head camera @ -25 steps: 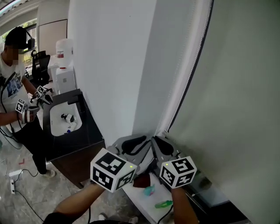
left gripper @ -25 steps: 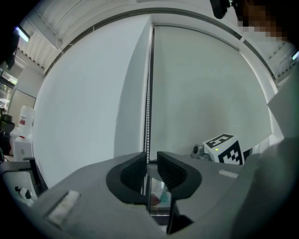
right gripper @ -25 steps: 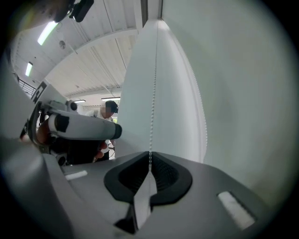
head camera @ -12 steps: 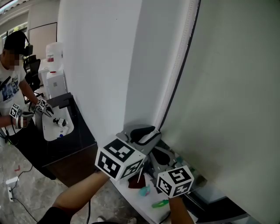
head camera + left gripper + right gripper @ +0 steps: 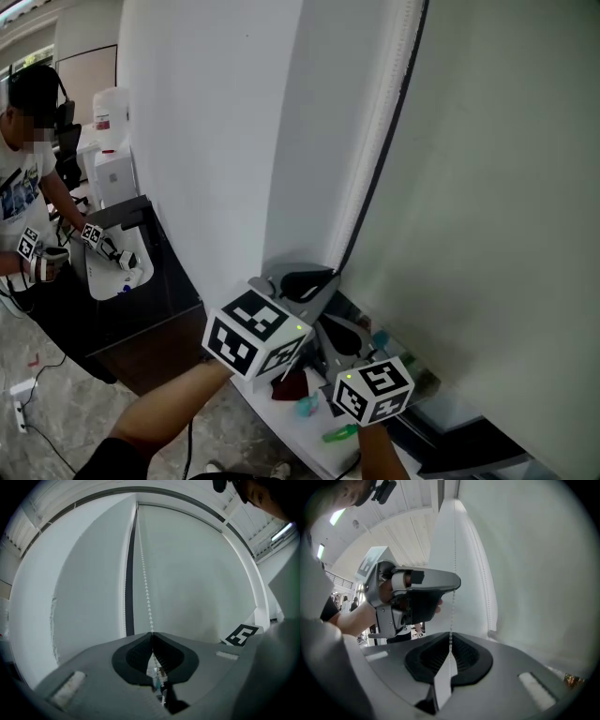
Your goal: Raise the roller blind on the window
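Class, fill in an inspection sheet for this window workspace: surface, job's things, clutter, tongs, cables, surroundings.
Surface: white sill, partly bare.
Job's things: blind hangs down; chain beside it.
Clutter: green bit, teal bit and dark red item on sill.
Tongs: left tongs closing on chain, higher up; right tongs shut on chain.
Cables: power strip on floor, far left.
Surroundings: another person at a sink.

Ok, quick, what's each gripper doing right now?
Left gripper: jaws closing on the bead chain, which runs between them.
Right gripper: shut on the same bead chain, lower down.
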The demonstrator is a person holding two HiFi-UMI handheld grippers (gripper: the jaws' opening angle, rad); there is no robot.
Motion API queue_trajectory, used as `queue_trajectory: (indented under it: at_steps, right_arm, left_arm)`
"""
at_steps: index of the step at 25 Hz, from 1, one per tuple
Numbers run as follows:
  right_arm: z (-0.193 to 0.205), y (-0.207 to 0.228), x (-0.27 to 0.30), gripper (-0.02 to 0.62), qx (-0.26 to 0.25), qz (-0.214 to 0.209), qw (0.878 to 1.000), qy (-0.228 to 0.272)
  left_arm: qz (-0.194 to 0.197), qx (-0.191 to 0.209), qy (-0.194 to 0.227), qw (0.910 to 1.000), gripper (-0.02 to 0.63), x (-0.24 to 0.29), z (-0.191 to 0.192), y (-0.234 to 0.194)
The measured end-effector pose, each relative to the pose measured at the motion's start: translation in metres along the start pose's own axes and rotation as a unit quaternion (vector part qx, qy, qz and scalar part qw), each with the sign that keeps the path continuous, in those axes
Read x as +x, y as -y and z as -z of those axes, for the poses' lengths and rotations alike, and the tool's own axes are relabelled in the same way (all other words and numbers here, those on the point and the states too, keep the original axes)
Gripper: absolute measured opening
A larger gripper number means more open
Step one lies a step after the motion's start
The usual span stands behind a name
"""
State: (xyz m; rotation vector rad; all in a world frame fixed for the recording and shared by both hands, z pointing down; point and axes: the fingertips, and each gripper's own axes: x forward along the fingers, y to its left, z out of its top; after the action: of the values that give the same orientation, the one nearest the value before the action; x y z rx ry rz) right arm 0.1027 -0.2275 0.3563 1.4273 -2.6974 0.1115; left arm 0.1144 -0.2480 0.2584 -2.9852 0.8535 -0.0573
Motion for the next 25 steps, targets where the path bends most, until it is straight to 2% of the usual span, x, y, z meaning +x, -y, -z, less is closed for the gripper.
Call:
queue_trajectory:
  at_steps: [5, 7, 9, 12, 14, 15, 18, 21, 25]
  right_arm:
    - [-0.003, 0.005, -0.014, 0.024, 0.061, 0.016, 0.998, 0.024]
    - [-0.019, 0.007, -0.023, 0.037, 0.101, 0.007, 0.994, 0.049]
    - [-0.046, 0.008, -0.031, 0.038, 0.121, -0.005, 0.989, 0.083]
    - [-0.089, 0.005, -0.036, 0.040, 0.103, -0.019, 0.987, 0.120]
    - [-0.111, 0.000, -0.032, 0.075, 0.082, -0.034, 0.988, 0.127]
    - [-0.119, -0.003, -0.029, 0.095, 0.072, -0.041, 0.988, 0.127]
    - [-0.144, -0.007, -0.023, 0.100, 0.041, -0.046, 0.989, 0.133]
    - [-0.157, -0.007, -0.012, 0.101, 0.019, -0.045, 0.991, 0.126]
    - [-0.153, -0.009, 0.002, 0.104, 0.013, -0.055, 0.991, 0.120]
  left_arm:
    - [0.013, -0.028, -0.002, 0.9995, 0.011, -0.007, 0.005, -0.004]
    - [0.022, -0.045, -0.002, 0.9987, 0.011, -0.012, 0.006, -0.005]
    - [0.021, -0.039, -0.002, 0.9990, 0.011, -0.015, 0.005, -0.004]
    - [0.015, -0.031, 0.005, 0.9994, 0.011, -0.020, 0.009, -0.001]
    - [0.021, -0.038, 0.003, 0.9990, 0.011, -0.022, 0.015, 0.004]
    - [0.021, -0.035, -0.004, 0.9992, 0.011, -0.022, 0.020, 0.006]
    - [0.015, -0.028, -0.030, 0.9991, 0.009, -0.021, 0.042, 0.009]
    - [0.016, -0.069, -0.038, 0.9968, 0.009, -0.022, 0.066, 0.006]
    - [0.006, -0.064, -0.057, 0.9963, 0.009, -0.024, 0.101, 0.001]
